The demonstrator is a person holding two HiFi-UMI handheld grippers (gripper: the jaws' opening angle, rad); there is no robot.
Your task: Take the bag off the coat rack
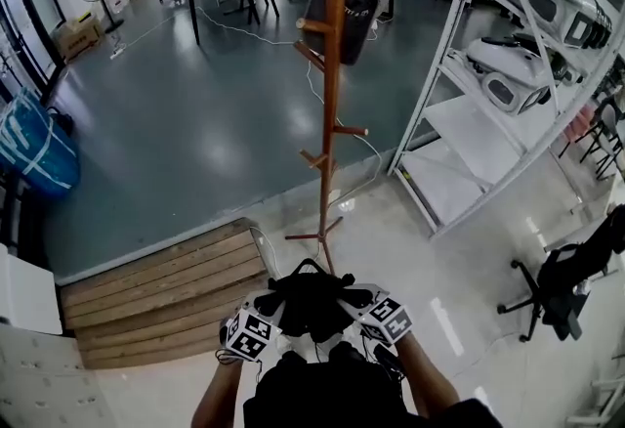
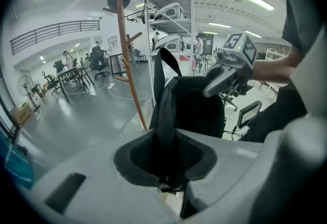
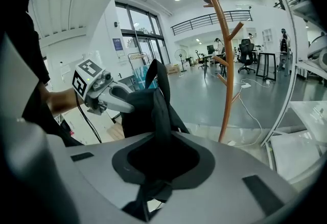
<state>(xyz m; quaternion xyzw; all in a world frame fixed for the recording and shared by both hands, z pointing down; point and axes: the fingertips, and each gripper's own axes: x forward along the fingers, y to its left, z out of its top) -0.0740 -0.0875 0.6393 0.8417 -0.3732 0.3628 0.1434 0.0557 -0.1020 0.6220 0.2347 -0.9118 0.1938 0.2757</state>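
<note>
Your left tool (image 1: 262,321) and right tool (image 1: 376,311), nearly closed, each clamp a strap (image 2: 166,110) of the black bag (image 1: 312,304); only the gripper views show this. The head view shows the black bag between both tools, with the coat rack (image 1: 332,94) well ahead.

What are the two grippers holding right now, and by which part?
Both hold the black bag: left gripper and right gripper each pinch a strap.

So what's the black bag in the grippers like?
The bag is black, soft cloth, like a backpack, with long straps. It is off the coat rack, hanging in the air in front of the person. The left gripper and right gripper each have their jaws shut on a strap.
</note>
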